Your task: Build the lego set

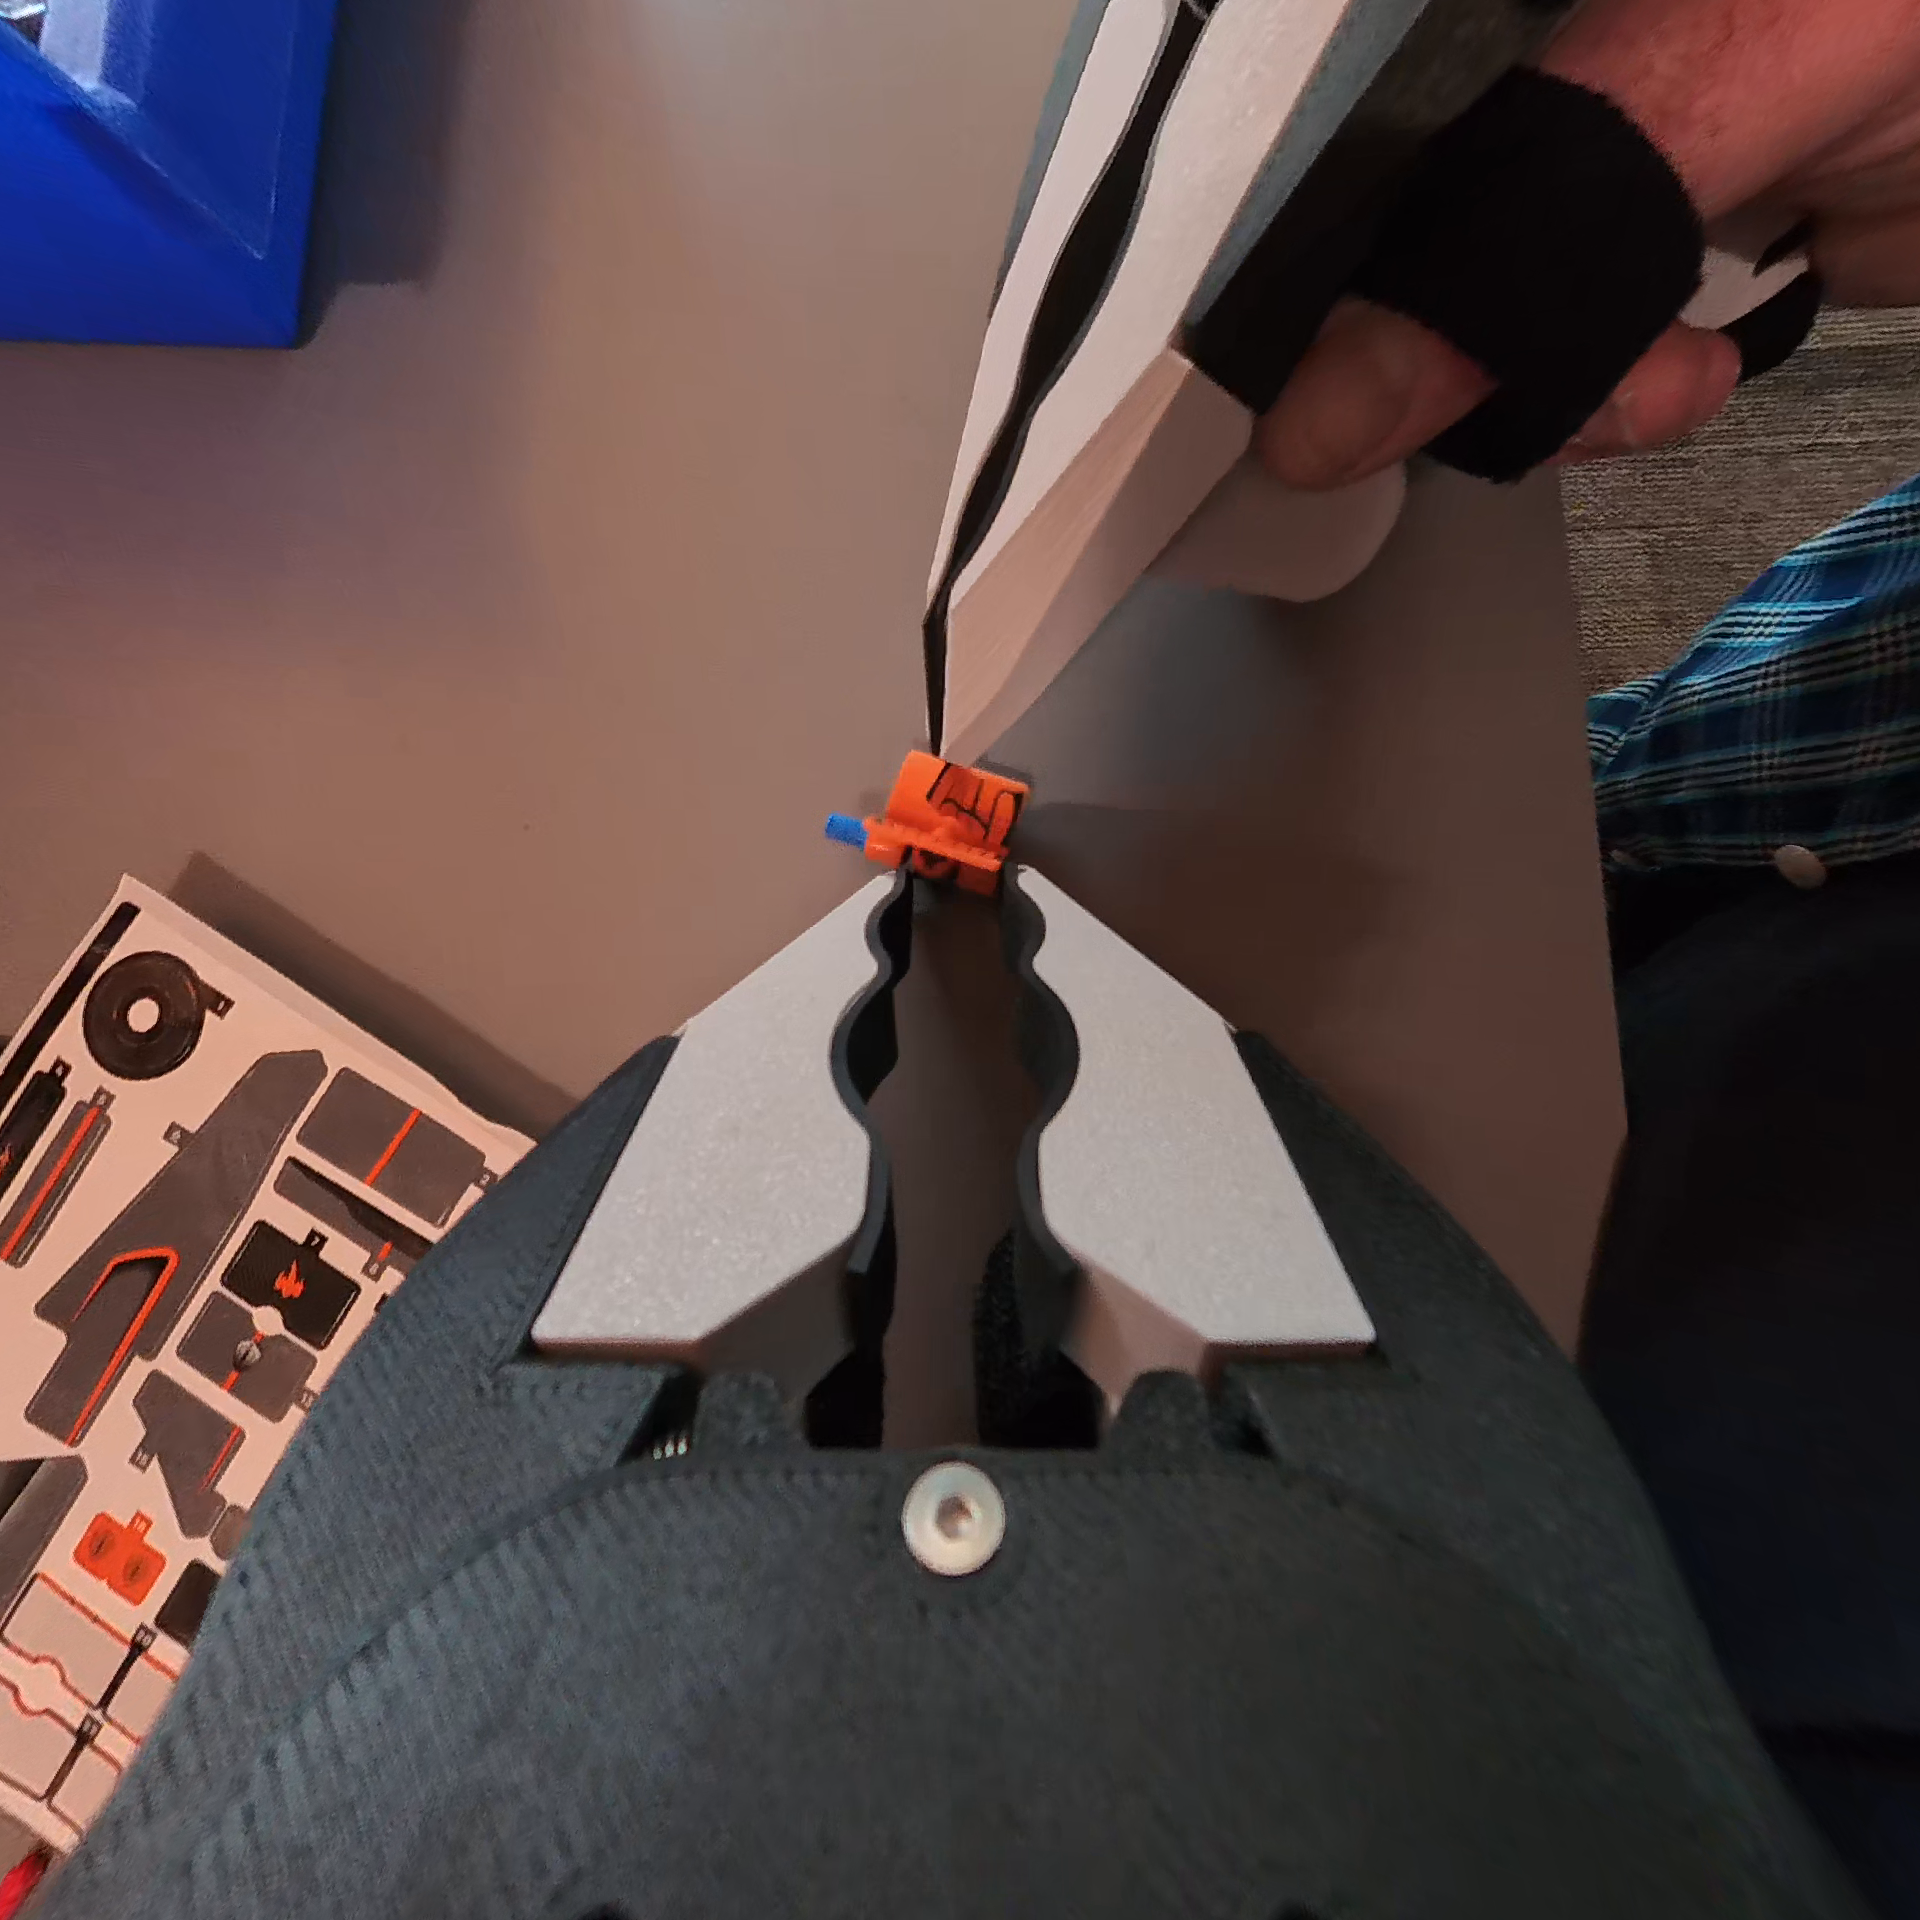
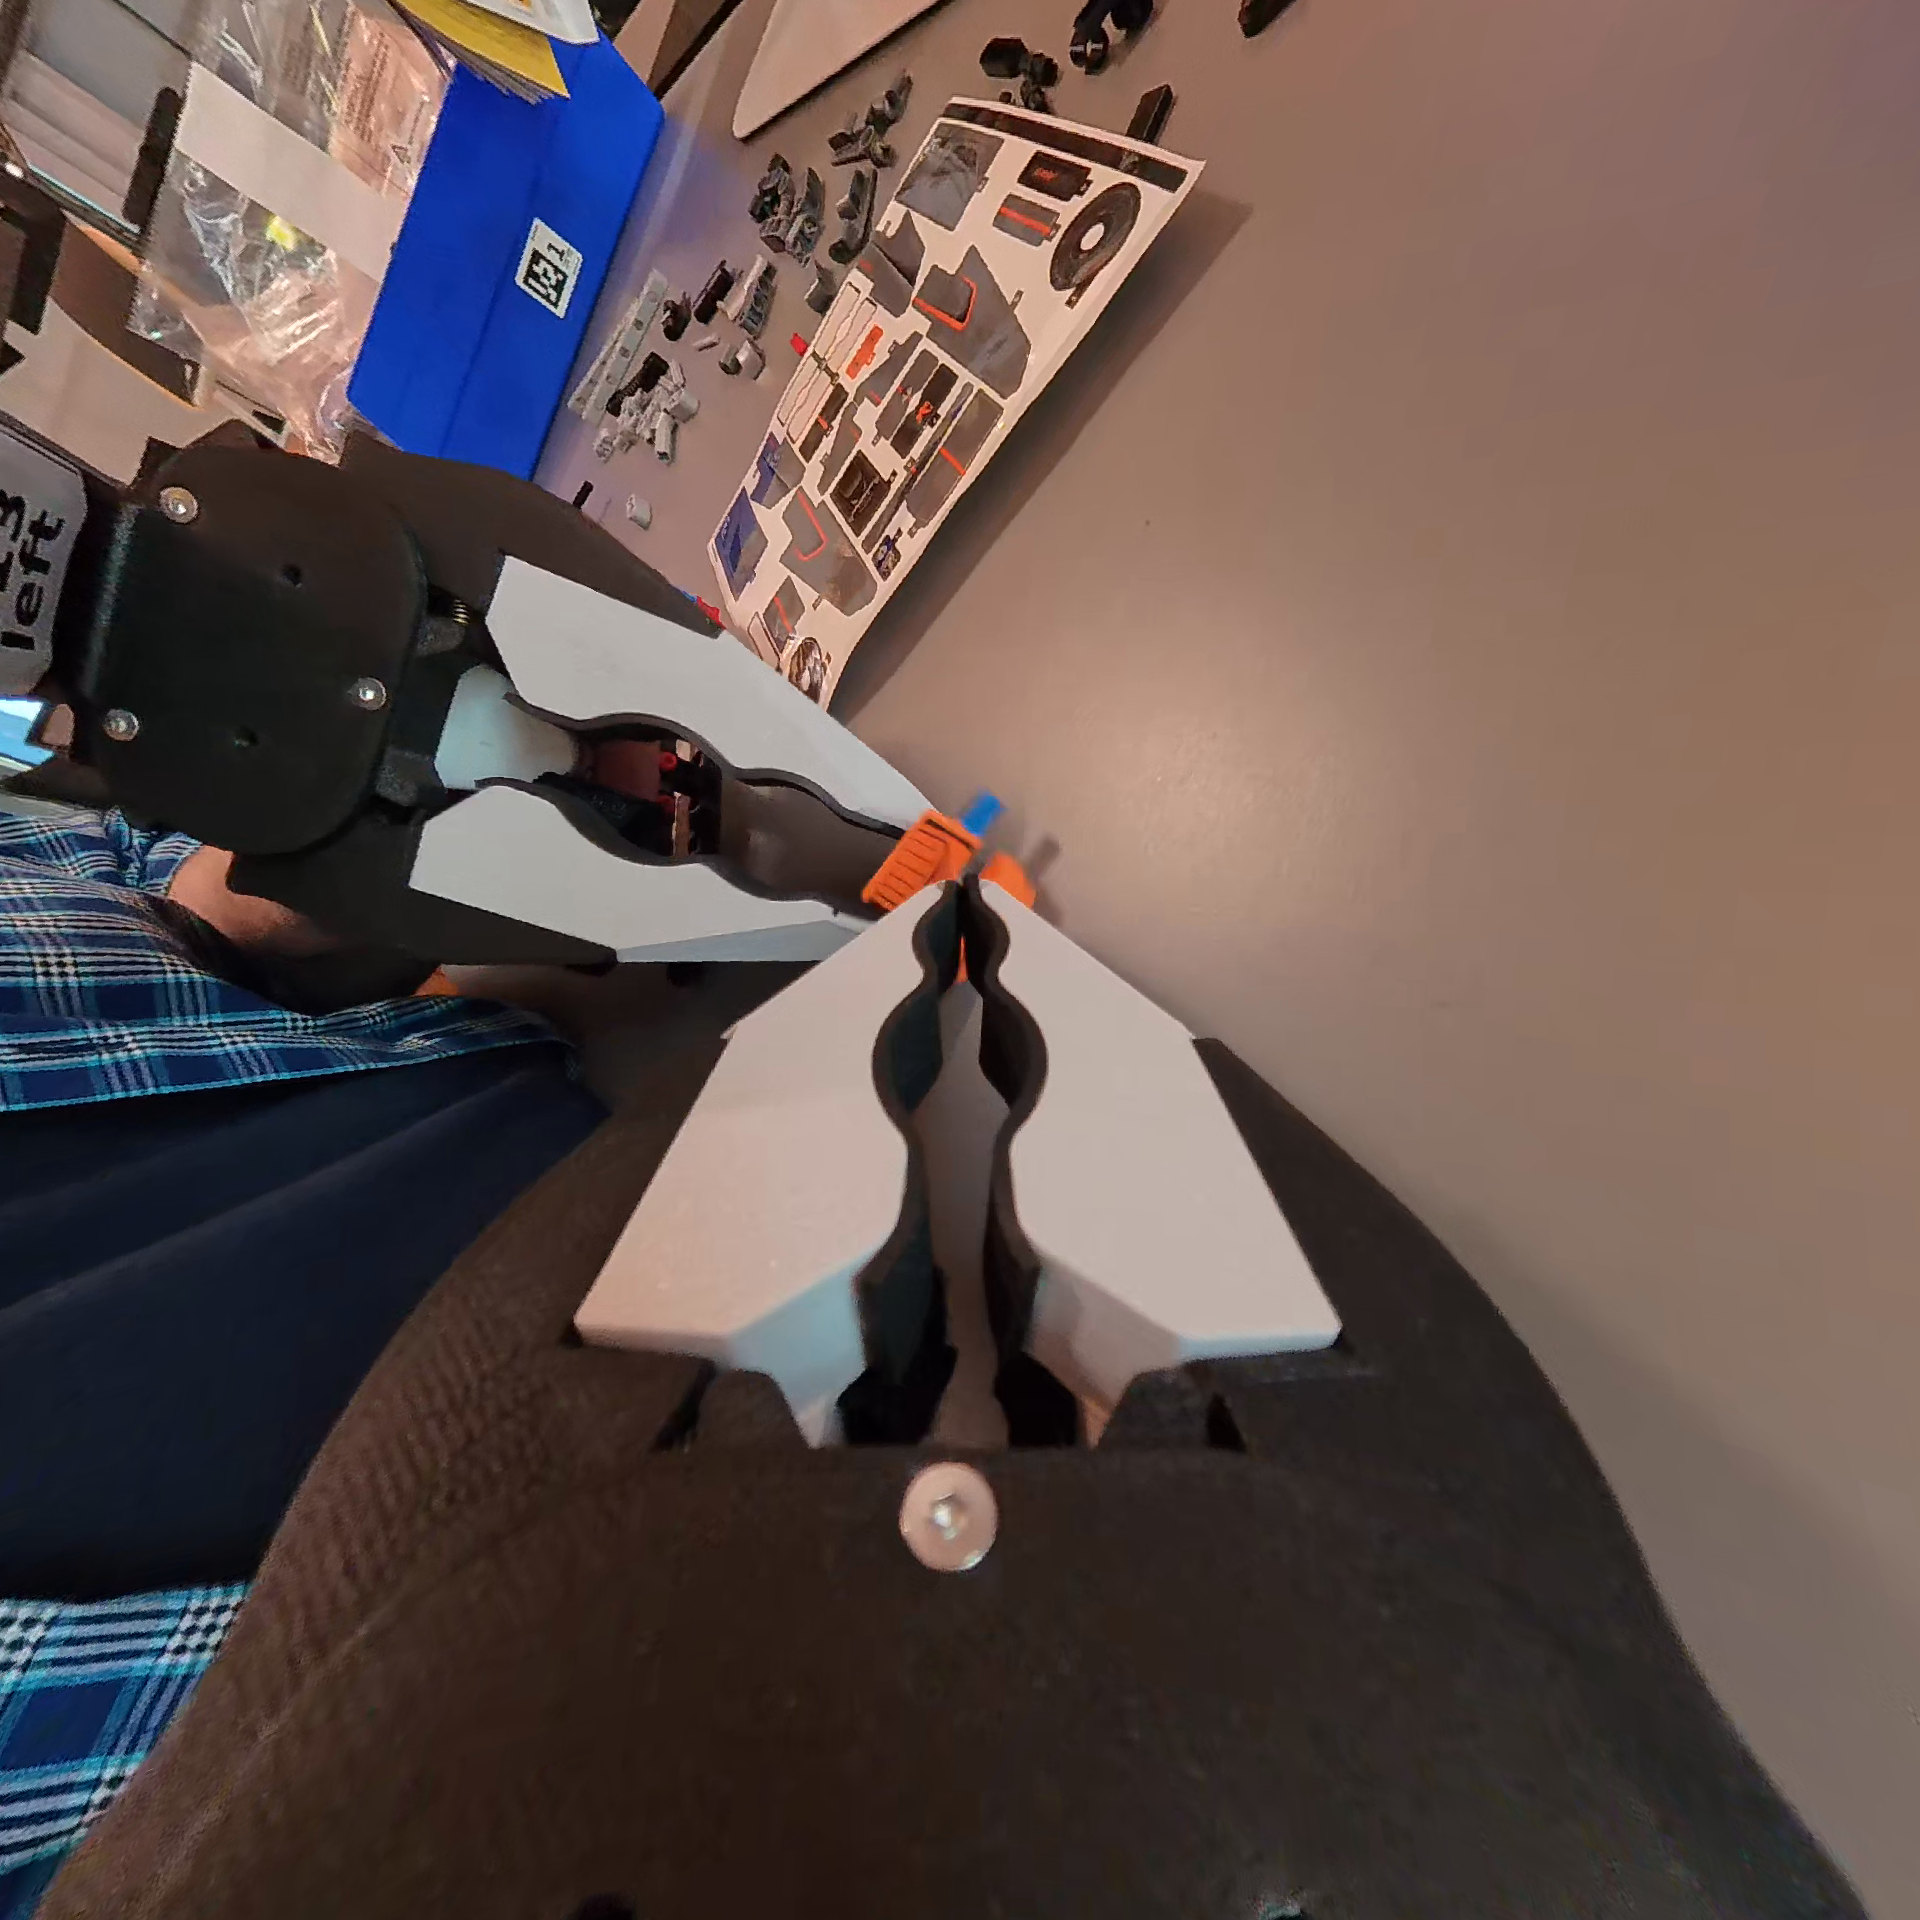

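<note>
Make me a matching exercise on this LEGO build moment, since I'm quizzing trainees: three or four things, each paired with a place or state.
Things:
1. orange LEGO assembly
2. blue pin
3. sticker sheet
4. blue box

Places or states:
A. lying flat on the table
B. pinched by both the left hand-held gripper and right hand-held gripper
C. standing beside loose grey pieces
D. sticking out of the assembly's side

Pairs: 1-B, 2-D, 3-A, 4-C
</note>
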